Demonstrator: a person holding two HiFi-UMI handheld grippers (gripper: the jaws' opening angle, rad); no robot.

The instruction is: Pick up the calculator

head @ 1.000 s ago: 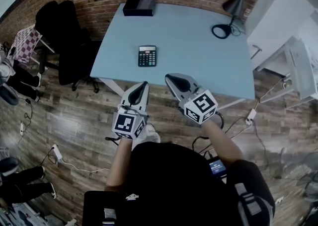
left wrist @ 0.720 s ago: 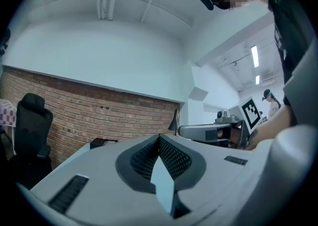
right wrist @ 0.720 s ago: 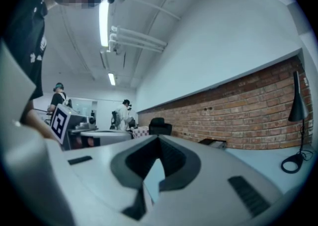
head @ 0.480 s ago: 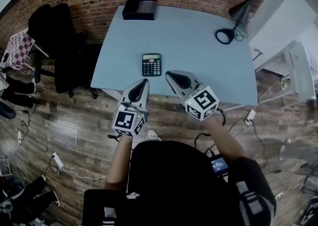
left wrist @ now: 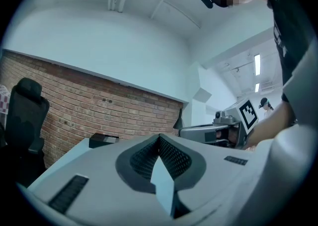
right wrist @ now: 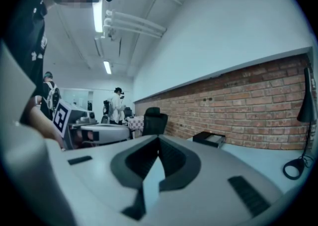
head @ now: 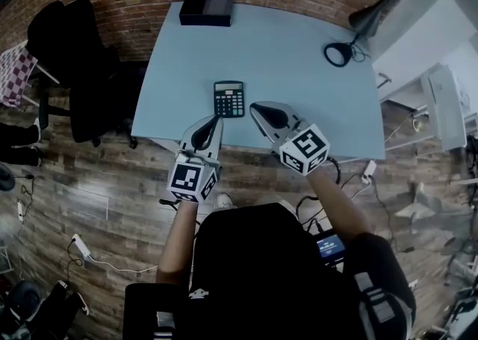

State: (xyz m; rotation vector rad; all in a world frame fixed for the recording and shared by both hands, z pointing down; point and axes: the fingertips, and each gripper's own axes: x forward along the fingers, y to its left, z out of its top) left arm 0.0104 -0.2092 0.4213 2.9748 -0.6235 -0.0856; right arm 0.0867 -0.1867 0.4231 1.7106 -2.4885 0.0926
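Observation:
The black calculator (head: 228, 99) lies flat on the light blue table (head: 299, 84), close to its near edge. My left gripper (head: 215, 119) is just below and left of the calculator, its tips at the table's edge, apart from it. My right gripper (head: 255, 108) hovers just right of the calculator. In the left gripper view the jaws (left wrist: 159, 138) meet at the tip with nothing between them. The right gripper's jaws (right wrist: 158, 141) are shut and empty too. Both gripper views look level over the table, and the calculator is hidden below the jaws.
A black box (head: 208, 8) sits at the table's far edge by the brick wall. A black desk lamp (head: 340, 53) stands at the far right. A black office chair (head: 71, 39) is left of the table. Cables run across the wooden floor.
Both grippers have moved forward, from over the floor to the table's near edge, ending beside the calculator. Their jaws stayed shut.

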